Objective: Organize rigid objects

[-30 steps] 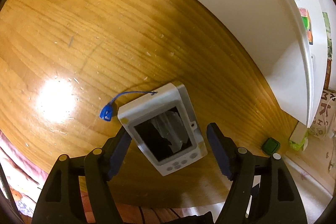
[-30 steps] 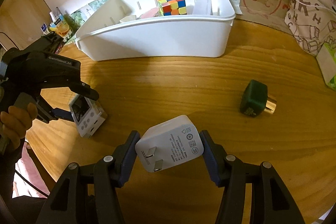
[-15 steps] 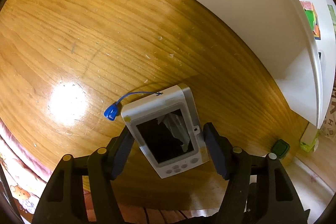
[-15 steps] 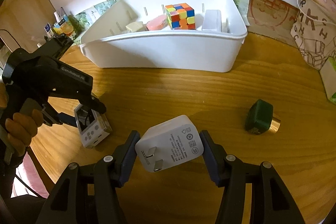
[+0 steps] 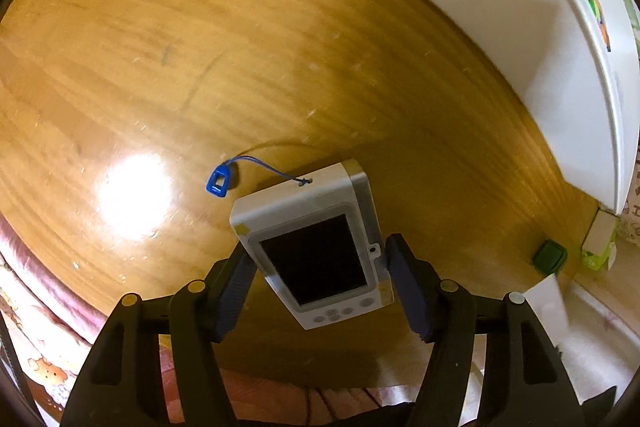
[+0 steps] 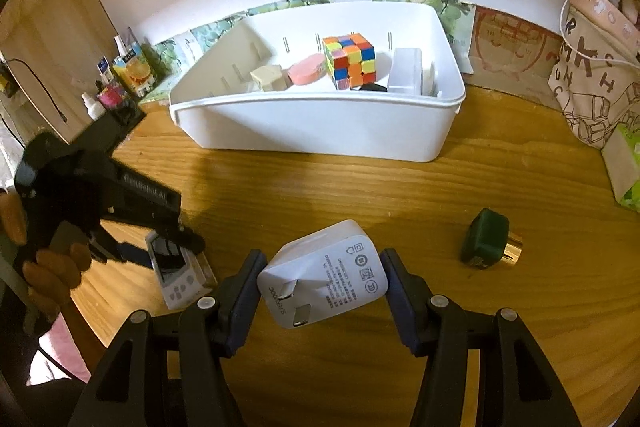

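A grey-white handheld device [image 5: 316, 251] with a dark screen sits between the pads of my left gripper [image 5: 319, 255], which press its two long sides. Its blue tag [image 5: 218, 181] dangles on a cord above the wooden table [image 5: 200, 47]. In the right wrist view the same device [image 6: 176, 275] shows at the left, under a hand [image 6: 52, 263] that holds the left tool. My right gripper [image 6: 323, 261] is shut on a white plug charger [image 6: 324, 273], prongs facing the camera, held above the table.
A white bin [image 6: 312, 131] stands at the back and holds a colour cube [image 6: 350, 61], a pink disc, a beige block and a white box. A dark green bottle with a gold cap [image 6: 486, 241] lies to the right. A printed bag [image 6: 592, 79] stands far right.
The left jaws have narrowed onto the device's sides, and the device now moves with the gripper, its tag off the table. The right view has tilted up towards the bin, charger still gripped.
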{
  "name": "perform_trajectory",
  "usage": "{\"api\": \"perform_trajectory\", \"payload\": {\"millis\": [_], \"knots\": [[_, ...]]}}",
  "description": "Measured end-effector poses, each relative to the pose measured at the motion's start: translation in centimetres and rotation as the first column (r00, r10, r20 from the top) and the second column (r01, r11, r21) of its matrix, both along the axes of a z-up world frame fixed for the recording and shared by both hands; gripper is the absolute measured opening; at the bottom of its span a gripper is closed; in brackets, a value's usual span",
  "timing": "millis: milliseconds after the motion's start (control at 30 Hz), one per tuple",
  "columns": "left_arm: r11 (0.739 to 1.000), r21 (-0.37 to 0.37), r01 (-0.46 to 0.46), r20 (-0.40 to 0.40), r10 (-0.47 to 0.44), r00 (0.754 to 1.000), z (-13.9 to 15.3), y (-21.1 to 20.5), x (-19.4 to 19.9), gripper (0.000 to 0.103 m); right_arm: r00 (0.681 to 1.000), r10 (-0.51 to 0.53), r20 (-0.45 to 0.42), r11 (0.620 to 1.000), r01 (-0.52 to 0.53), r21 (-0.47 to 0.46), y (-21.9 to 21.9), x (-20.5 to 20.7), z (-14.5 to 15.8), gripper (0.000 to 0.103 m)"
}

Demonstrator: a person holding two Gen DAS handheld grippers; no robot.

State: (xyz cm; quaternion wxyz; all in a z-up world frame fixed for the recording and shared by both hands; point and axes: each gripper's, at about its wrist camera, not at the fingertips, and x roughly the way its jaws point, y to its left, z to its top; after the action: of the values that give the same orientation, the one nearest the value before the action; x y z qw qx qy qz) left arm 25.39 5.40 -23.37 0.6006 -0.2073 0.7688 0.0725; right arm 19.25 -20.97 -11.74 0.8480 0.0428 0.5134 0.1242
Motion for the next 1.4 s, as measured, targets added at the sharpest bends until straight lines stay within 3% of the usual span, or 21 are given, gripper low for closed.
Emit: {"api": "perform_trajectory", "payload": {"millis": [367, 833, 967, 1167, 1400], "knots": [[0.999, 0.026, -0.018, 0.027, 0.017, 0.999, 2.2, 1.6, -3.5, 0.067, 0.996, 0.017, 0.088, 1.0, -0.018, 0.011, 0.7, -0.6, 2.5, 0.058], [0.999, 0.045, -0.008, 0.224, -0.003, 0.975, 10.5, 0.5, -1.2, 0.067, 0.976, 0.024, 0.217, 1.0, -0.028, 0.015, 0.9, 1.6, 6.4, 0.058], [0.999, 0.046, 0.009, 0.301, -0.023, 0.953, 13.5, 0.8, 0.4, 0.067, 0.968, 0.027, 0.251, 1.0, -0.03, 0.008, 1.0, 2.9, 7.3, 0.058], [0.996, 0.069, 0.063, 0.422, -0.087, 0.903, 16.3, 0.7, 2.8, 0.067, 0.959, 0.014, 0.283, 1.0, -0.02, 0.018, 0.7, 5.2, 7.8, 0.058], [0.992, 0.048, 0.117, 0.562, -0.124, 0.818, 15.6, -1.3, 6.0, 0.067, 0.957, -0.008, 0.29, 0.999, -0.005, 0.045, 0.3, 8.0, 6.8, 0.058]]}}
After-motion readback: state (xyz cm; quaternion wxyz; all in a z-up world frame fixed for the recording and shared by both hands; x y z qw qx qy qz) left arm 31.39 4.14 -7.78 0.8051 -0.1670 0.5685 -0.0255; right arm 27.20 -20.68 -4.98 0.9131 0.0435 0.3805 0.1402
